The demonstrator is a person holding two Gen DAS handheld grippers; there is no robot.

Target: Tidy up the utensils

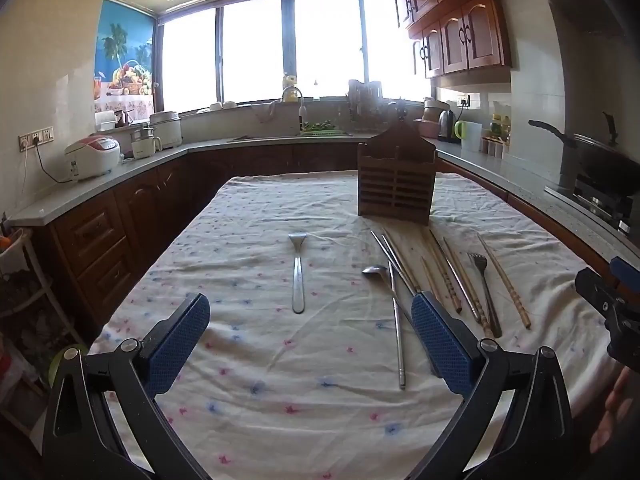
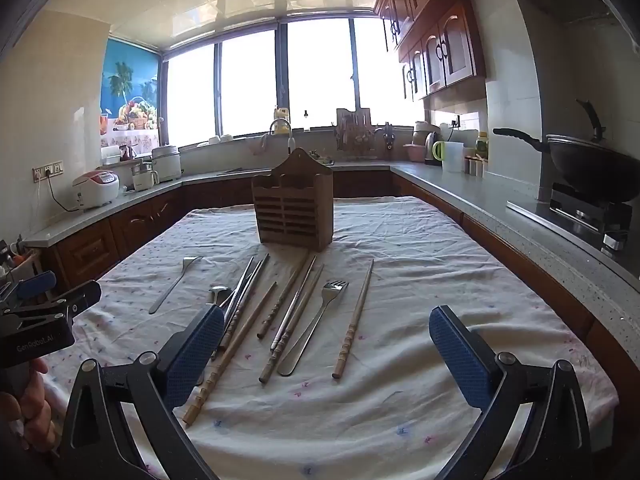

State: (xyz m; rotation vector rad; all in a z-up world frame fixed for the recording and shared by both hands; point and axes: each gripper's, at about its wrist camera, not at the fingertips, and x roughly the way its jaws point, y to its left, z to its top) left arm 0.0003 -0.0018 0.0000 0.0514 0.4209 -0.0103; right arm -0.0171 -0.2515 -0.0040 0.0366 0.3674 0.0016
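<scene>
1. Kitchen counters and bright windows ring a table spread with a flower-print tablecloth (image 2: 420,264), wrinkled across its whole surface.
2. At the far middle of the cloth stands a slatted wooden utensil holder (image 2: 293,212), upright, with nothing visible in it.
3. Between the holder and the grippers the utensils lie loose: a lone fork (image 1: 298,270) sits apart toward the left, a spoon (image 1: 394,312) with a long steel handle lies nearer the middle, and a second fork (image 2: 316,328) rests among the wooden chopsticks (image 2: 354,322) and the metal chopsticks (image 2: 246,288), several of which cross or touch.
4. The left gripper (image 1: 310,344) hovers over the near cloth with its blue pads spread wide and nothing between them; the lone fork lies straight ahead of it.
5. The right gripper (image 2: 326,354) is likewise spread wide and empty, low over the near ends of the chopstick cluster.
6. Judged from this layout, sorting has not begun: every piece is on the cloth, so the step in hand is choosing and approaching a first utensil.
7. The next move likely calls for lowering one gripper onto a single thin handle lying flat, closing without dragging its neighbours, then lifting and tipping it upright into the holder.
</scene>
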